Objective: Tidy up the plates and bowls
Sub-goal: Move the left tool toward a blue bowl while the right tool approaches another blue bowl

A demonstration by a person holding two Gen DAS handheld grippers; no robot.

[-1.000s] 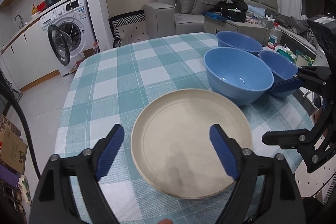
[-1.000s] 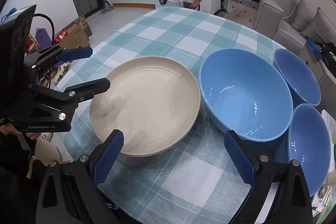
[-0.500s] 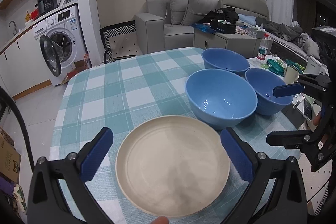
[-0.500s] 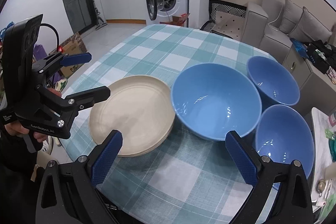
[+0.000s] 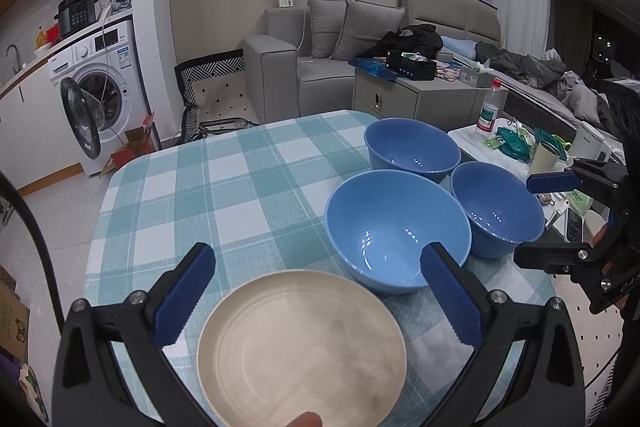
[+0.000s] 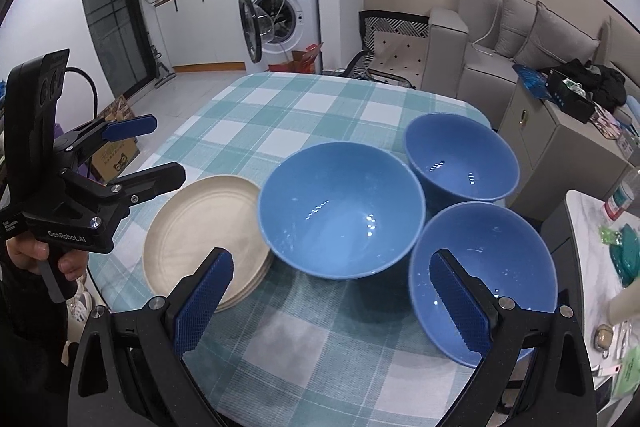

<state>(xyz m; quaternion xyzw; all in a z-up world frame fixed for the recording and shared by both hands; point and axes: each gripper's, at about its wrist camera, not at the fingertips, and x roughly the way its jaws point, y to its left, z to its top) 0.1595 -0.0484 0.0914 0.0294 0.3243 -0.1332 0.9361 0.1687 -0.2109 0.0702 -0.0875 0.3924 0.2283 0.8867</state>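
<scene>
L wrist view: the left gripper (image 5: pixel 316 295), jaws just opened to full width w/ nothing between the pads, is hanging over the cream plates (image 5: pixel 302 347) at the near edge of the checked table (image 5: pixel 224 187); the large blue bowl (image 5: pixel 396 231) is sitting just beside the plates, so a careless reach is risking a knock; no writing legible here. R wrist view: the right gripper (image 6: pixel 334 299) is also standing wide open and empty above the large bowl and near small bowl (image 6: pixel 484 275), w/ the far small bowl (image 6: pixel 460 163) beyond; bowls are nearly touching, so lifting one is risking a shove to its neighbour; the left gripper body is reading "GenRobot.AI".
</scene>
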